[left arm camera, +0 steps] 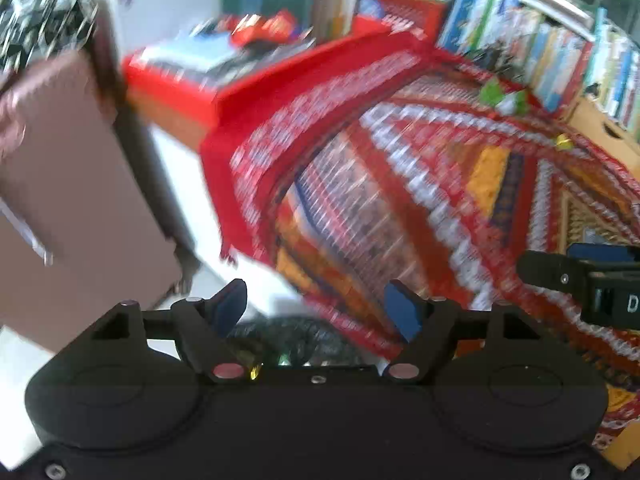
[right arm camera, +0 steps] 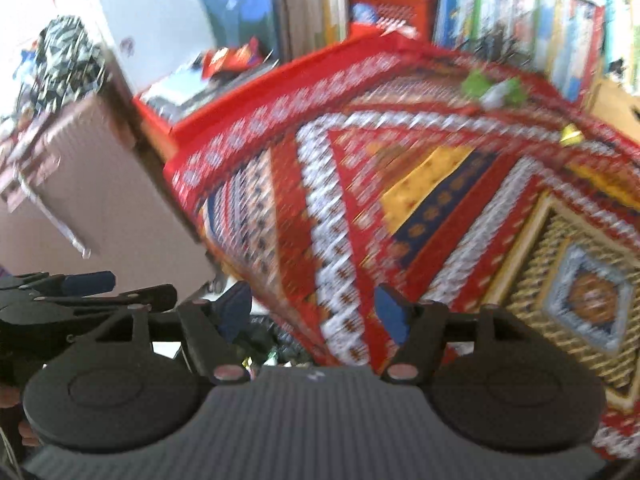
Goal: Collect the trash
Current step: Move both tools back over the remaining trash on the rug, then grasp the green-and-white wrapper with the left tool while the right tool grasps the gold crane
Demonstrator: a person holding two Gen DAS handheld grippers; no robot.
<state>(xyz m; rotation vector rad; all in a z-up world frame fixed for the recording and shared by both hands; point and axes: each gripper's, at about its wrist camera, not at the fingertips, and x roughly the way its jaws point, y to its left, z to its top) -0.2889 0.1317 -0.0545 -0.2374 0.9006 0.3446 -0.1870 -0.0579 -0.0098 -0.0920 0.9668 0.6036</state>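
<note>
Red patchwork cloth (right arm camera: 400, 184) covers the table and serves as the reference. Both views are motion-blurred. The left gripper (left arm camera: 320, 308) stands spread, nothing between its blue pads; the right gripper (right arm camera: 316, 312) likewise stands spread and empty. Just below the cloth's near edge, under both tools, lies a dark bag (left arm camera: 296, 340) with glinting scraps inside, judged to be trash already collected. Still on the cloth: a green-and-white wrapper (right arm camera: 492, 88) near its far edge and a small yellow scrap (right arm camera: 570, 134) toward its far right. A red packet (left arm camera: 264, 28) rests on boxes beyond the cloth's left corner; whether it is trash cannot be told. Judgement: collection partly done, at least two pieces remaining.
</note>
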